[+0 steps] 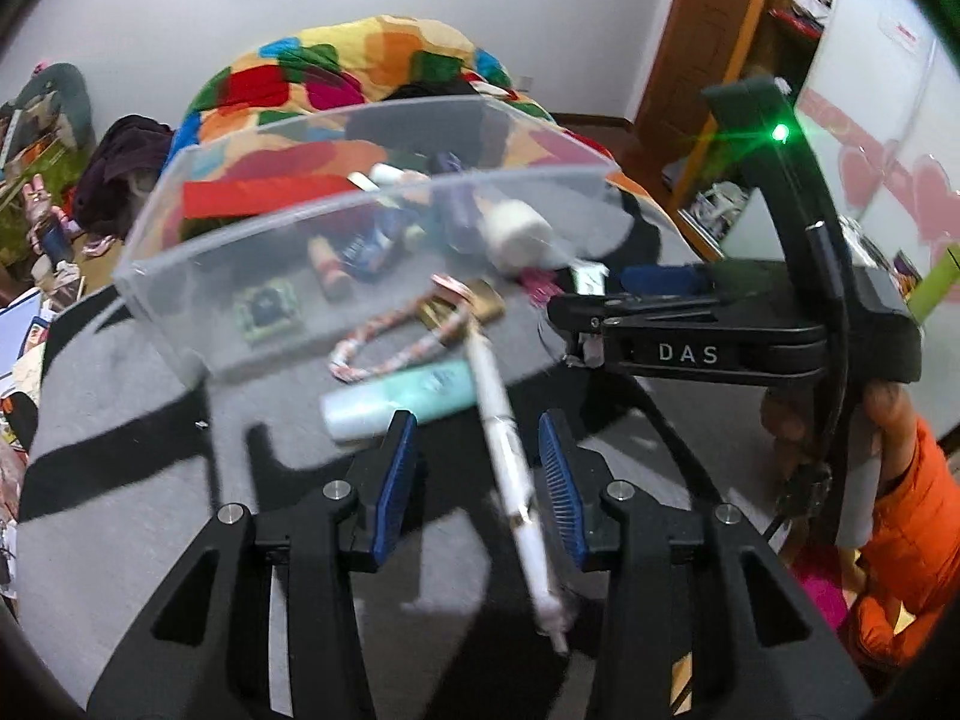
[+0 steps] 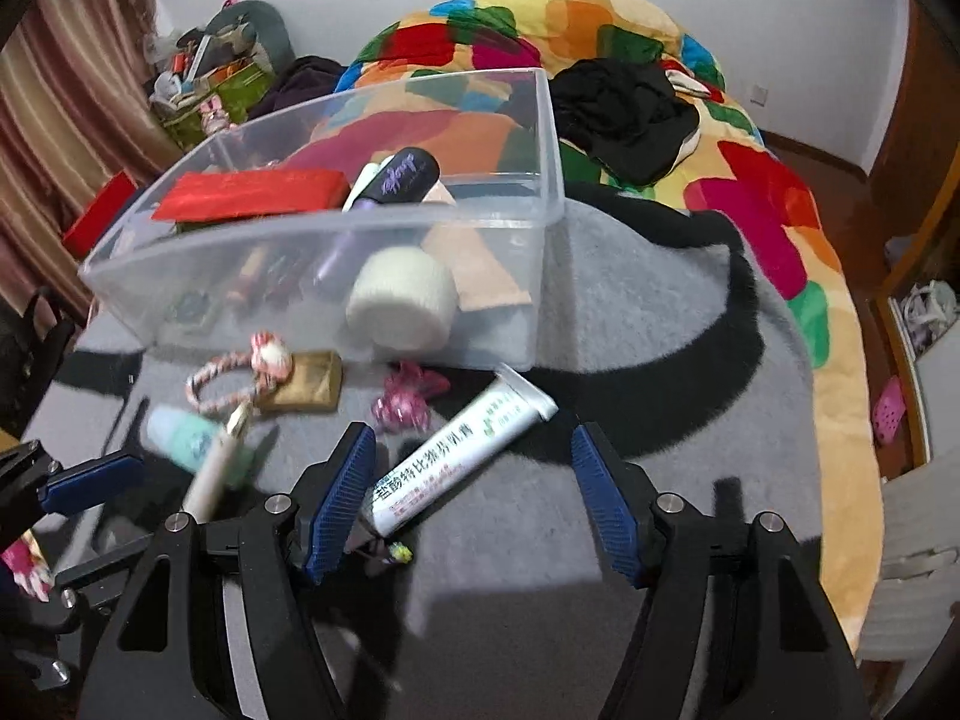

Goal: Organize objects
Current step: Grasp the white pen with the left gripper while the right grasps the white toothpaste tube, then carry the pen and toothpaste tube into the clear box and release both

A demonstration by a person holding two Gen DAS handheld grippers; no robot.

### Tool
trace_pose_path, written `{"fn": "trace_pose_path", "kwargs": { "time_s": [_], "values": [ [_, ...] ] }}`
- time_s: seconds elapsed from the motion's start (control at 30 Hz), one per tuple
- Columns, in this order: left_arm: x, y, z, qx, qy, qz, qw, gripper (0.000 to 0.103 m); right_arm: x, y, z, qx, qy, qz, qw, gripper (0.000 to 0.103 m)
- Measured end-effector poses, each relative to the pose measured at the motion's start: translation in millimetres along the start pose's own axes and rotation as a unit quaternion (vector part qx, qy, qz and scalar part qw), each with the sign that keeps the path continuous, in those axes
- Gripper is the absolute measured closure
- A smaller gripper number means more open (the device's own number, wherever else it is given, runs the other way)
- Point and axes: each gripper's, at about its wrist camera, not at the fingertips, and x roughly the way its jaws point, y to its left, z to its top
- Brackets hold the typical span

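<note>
A clear plastic bin [image 1: 180, 276] [image 2: 540, 222] stands on a grey blanket [image 1: 120, 420] [image 2: 660, 330] and holds a red box [image 2: 252, 195], a purple bottle [image 2: 390, 180], a white roll [image 2: 402, 300] and several small items. My left gripper [image 1: 477, 462] is open around a white pen [image 1: 510, 456] that lies between its pads, not clamped. A teal bottle [image 1: 396, 399] [image 2: 186, 435] lies just ahead. My right gripper [image 2: 471, 480] is open over a white tube [image 2: 462, 450].
A pink-white rope loop [image 1: 384, 354] [image 2: 228, 378], a gold pouch [image 2: 306, 384] and a pink hair clip [image 2: 408, 396] lie in front of the bin. A colourful quilt [image 2: 600, 18] with black clothing [image 2: 624, 114] lies behind. Clutter sits at the left.
</note>
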Motion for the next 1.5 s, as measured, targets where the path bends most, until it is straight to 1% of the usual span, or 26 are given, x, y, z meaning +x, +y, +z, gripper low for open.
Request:
{"fn": "trace_pose_path", "kwargs": {
  "time_s": [0.1, 0.17, 0.2, 0.27, 0.3, 0.33, 0.37, 0.4, 0.43, 0.5, 0.63, 0.73, 0.9, 1.03, 1.13, 1.27, 1.37, 1.5],
  "values": [
    [6, -6, -4, 0.006, 0.006, 0.001, 1.0, 0.061, -6, -3, -8, -0.016, -0.001, -0.006, 1.0, 0.051],
    [10, -8, -7, 0.005, 0.009, 0.002, 0.9999, 0.061, -9, -7, -11, -0.018, -0.002, -0.006, 1.0, 0.063],
    [13, -8, -9, 0.003, 0.012, 0.002, 0.9999, 0.061, -11, -9, -12, -0.018, -0.003, -0.007, 1.0, 0.066],
    [14, -8, -10, -0.001, 0.007, 0.007, 1.0, 0.064, -12, -14, -14, -0.017, -0.006, -0.007, 1.0, 0.076],
    [14, -7, -11, 0.0, 0.004, 0.011, 0.9999, 0.068, -13, -16, -14, -0.015, -0.007, -0.006, 1.0, 0.078],
    [13, -7, -12, 0.0, 0.002, 0.014, 0.9999, 0.074, -13, -18, -14, -0.012, -0.01, -0.006, 1.0, 0.083],
    [13, -7, -12, 0.001, 0.0, 0.017, 0.9998, 0.077, -13, -20, -14, -0.01, -0.011, -0.006, 1.0, 0.087],
    [13, -7, -13, 0.002, -0.001, 0.018, 0.9998, 0.082, -13, -22, -14, -0.009, -0.014, -0.006, 1.0, 0.088],
    [13, -7, -14, 0.004, -0.004, 0.021, 0.9998, 0.089, -14, -22, -15, -0.009, -0.015, -0.004, 1.0, 0.088],
    [13, -9, -15, 0.009, -0.008, 0.027, 0.9996, 0.093, -15, -21, -16, -0.014, -0.018, -0.004, 1.0, 0.088],
    [10, -11, -18, 0.018, -0.017, 0.029, 0.9993, 0.093, -21, -17, -23, -0.025, -0.025, -0.001, 0.999, 0.088],
    [3, -12, -20, 0.023, -0.028, 0.029, 0.9989, 0.093, -30, -17, -29, -0.021, -0.03, 0.01, 0.999, 0.088],
    [-12, -7, -15, 0.017, -0.048, 0.028, 0.9983, 0.093, -52, -16, -27, -0.015, -0.055, 0.022, 0.998, 0.088],
    [-29, 1, -6, 0.002, -0.068, 0.026, 0.9973, 0.093, -72, -10, -16, -0.016, -0.082, 0.034, 0.996, 0.088],
    [-41, 10, 6, -0.006, -0.09, 0.034, 0.9953, 0.093, -84, -4, -6, -0.018, -0.104, 0.042, 0.994, 0.088],
    [-52, 23, 25, -0.013, -0.113, 0.044, 0.9925, 0.093, -90, 3, 9, -0.021, -0.122, 0.049, 0.991, 0.088],
    [-55, 34, 40, -0.02, -0.121, 0.05, 0.9913, 0.093, -89, 10, 22, -0.025, -0.132, 0.049, 0.99, 0.088],
    [-51, 50, 57, -0.03, -0.117, 0.055, 0.9912, 0.093, -82, 16, 39, -0.024, -0.137, 0.051, 0.989, 0.088]
  ]
}}
